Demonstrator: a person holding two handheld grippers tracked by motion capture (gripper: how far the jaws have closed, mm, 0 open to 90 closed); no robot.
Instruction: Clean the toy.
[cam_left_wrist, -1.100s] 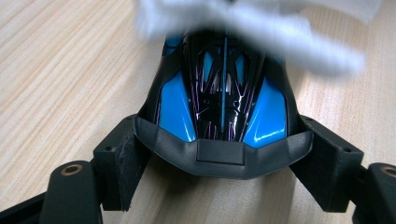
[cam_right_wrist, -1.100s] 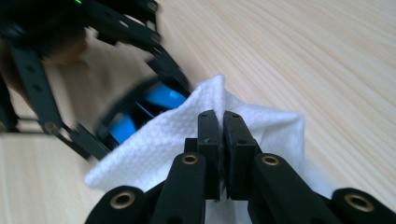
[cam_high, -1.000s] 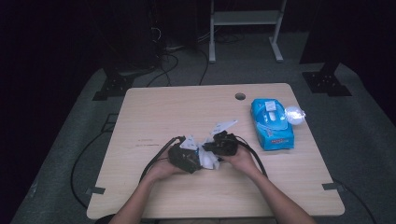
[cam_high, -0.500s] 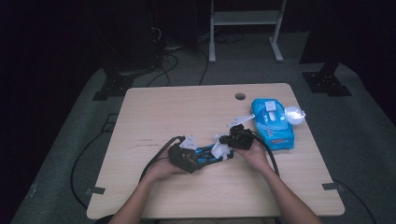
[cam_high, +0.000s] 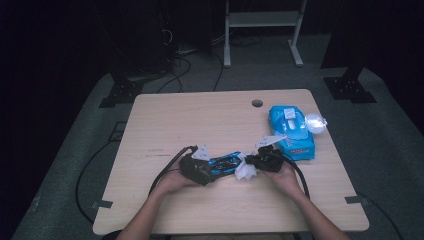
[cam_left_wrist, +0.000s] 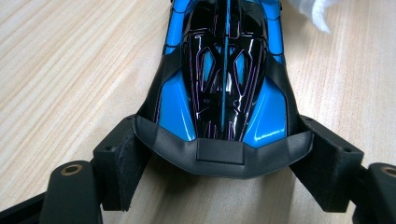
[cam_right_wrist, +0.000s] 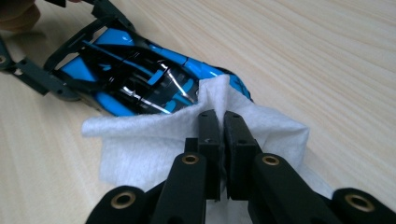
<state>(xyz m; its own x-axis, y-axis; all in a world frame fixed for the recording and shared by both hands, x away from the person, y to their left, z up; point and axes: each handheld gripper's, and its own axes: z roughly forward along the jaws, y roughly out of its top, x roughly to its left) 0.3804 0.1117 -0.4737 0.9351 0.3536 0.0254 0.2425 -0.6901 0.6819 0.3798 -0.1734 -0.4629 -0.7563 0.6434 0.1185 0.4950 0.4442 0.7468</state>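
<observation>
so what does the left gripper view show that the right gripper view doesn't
Left gripper view alone: the left hand-held gripper clamped on the dark bumper end of the blue toy car, seen lengthwise along its black patterned top.

Right gripper view alone: the right hand-held gripper shut on a fold of the white wipe, which lies against the car's far end.

Shared: the car, the wipe (just a corner at the top edge of the left gripper view) and the wooden table.
</observation>
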